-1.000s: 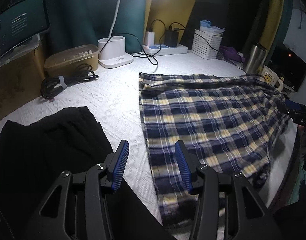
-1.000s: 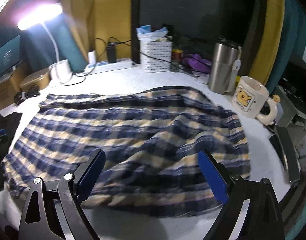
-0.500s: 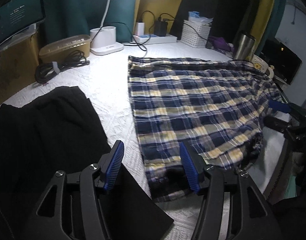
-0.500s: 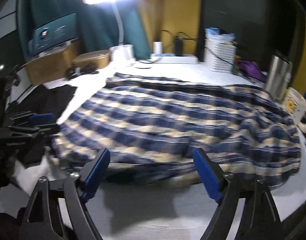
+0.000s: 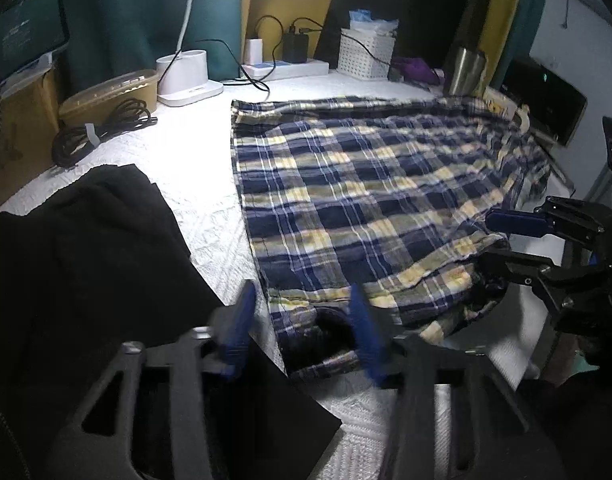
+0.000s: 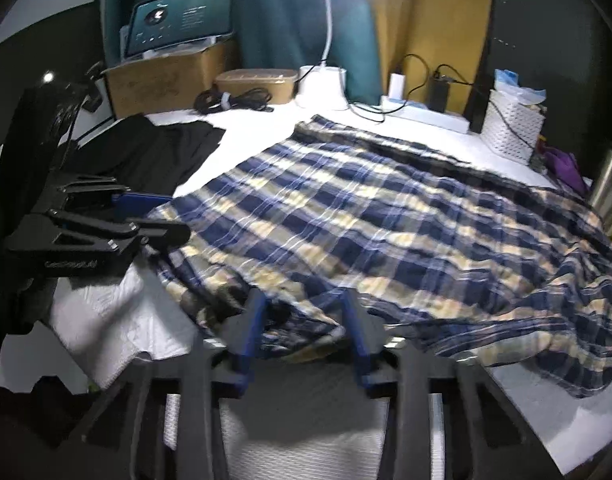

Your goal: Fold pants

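Blue, yellow and white plaid pants [image 5: 366, 184] lie spread flat on the white quilted cover [image 5: 193, 152]. My left gripper [image 5: 301, 320] straddles their near left corner; its jaws are closing, with cloth between the pads but not pinched. The right wrist view shows the same gripper [image 6: 165, 216] at the pants' [image 6: 386, 220] left corner. My right gripper [image 6: 303, 320] is at the near hem, jaws closing around a bunched fold that the pads do not clamp. From the left wrist view, that right gripper [image 5: 494, 240] sits at the hem's right end.
A black garment [image 5: 85, 260] lies left of the pants. Along the back stand a coiled cable [image 5: 97, 128], a lamp base [image 5: 185, 80], a power strip [image 5: 285, 70], a white basket [image 5: 366, 56] and a steel tumbler [image 5: 464, 72]. The cover's edge drops off at the right.
Both grippers have come down to the pants' near edge and their jaws have narrowed. The right one swung left along the hem, and cloth now sits between its fingers.
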